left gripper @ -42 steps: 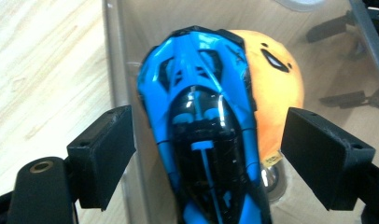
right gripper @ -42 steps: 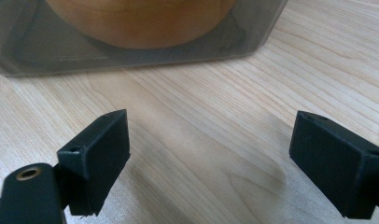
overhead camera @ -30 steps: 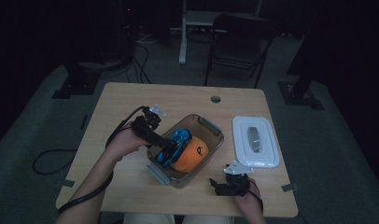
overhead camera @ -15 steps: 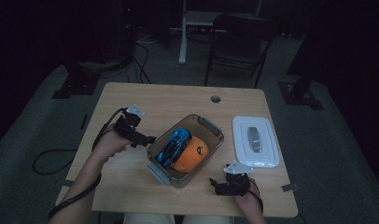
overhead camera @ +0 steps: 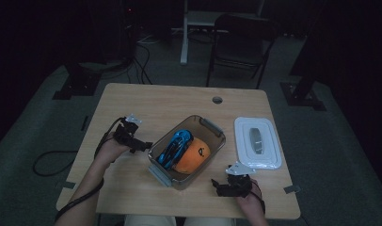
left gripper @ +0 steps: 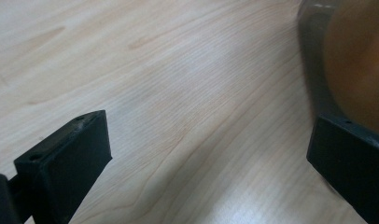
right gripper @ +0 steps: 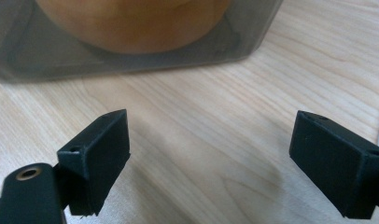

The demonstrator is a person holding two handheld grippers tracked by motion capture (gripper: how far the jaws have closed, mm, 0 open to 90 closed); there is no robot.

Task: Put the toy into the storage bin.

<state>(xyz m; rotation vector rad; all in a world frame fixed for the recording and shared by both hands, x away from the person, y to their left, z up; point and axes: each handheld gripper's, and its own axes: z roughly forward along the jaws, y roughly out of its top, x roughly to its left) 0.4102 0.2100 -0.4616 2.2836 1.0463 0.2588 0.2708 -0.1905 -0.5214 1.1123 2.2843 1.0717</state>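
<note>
A clear plastic box stands in the middle of the table with a blue object and an orange object inside. My left gripper rests just left of the box, open and empty; in the left gripper view its jaws stand wide over bare wood with the box wall at the right. My right gripper sits near the front edge, right of the box's front corner, open and empty. In the right gripper view the box and its orange object lie just ahead.
A white lid lies flat on the table to the right of the box. The wooden table has a round cable hole at the back. A chair stands behind the table.
My left gripper has pulled back out of the box to the left and come down beside it, leaving the blue object inside. The right gripper has stayed in place.
</note>
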